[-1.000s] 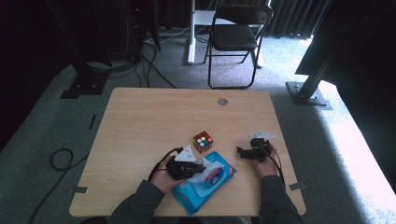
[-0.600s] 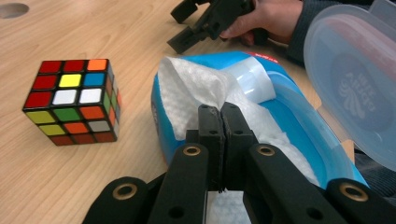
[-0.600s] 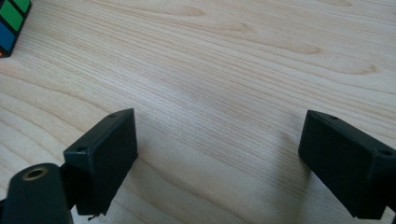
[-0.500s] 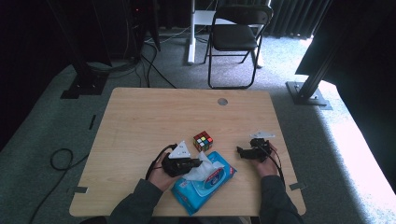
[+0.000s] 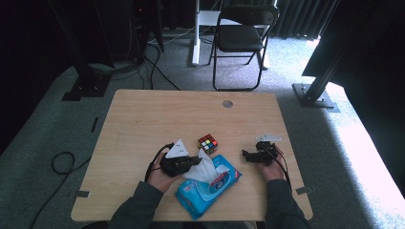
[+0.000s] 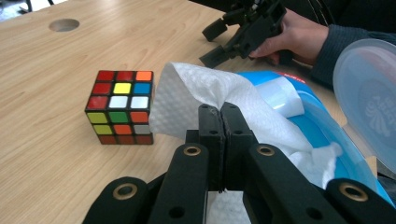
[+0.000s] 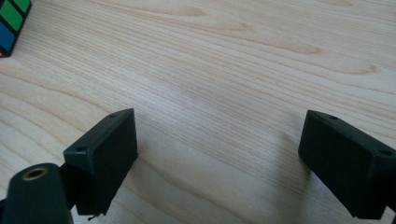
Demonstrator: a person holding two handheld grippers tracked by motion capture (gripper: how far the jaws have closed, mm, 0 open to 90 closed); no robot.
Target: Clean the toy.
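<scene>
Left gripper (image 6: 219,114) pinching a white wipe (image 6: 196,100)
Puzzle cube (image 6: 120,107) left on the desk (image 6: 46,60); blue wipe pack (image 6: 322,135) right.

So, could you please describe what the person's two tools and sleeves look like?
Both tools are black, with two blocky jaws on linked arms set with brass-ringed holes. The left tool carries a grey three-cornered plate on top and trails a black cable; the right tool has a pale plate and a cable too. The sleeves are dark grey-green.

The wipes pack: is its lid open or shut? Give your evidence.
Open. The round clear lid is flipped up off the wipes pack, and a white wipe sticks out of the opening, pinched by the left gripper.
</scene>
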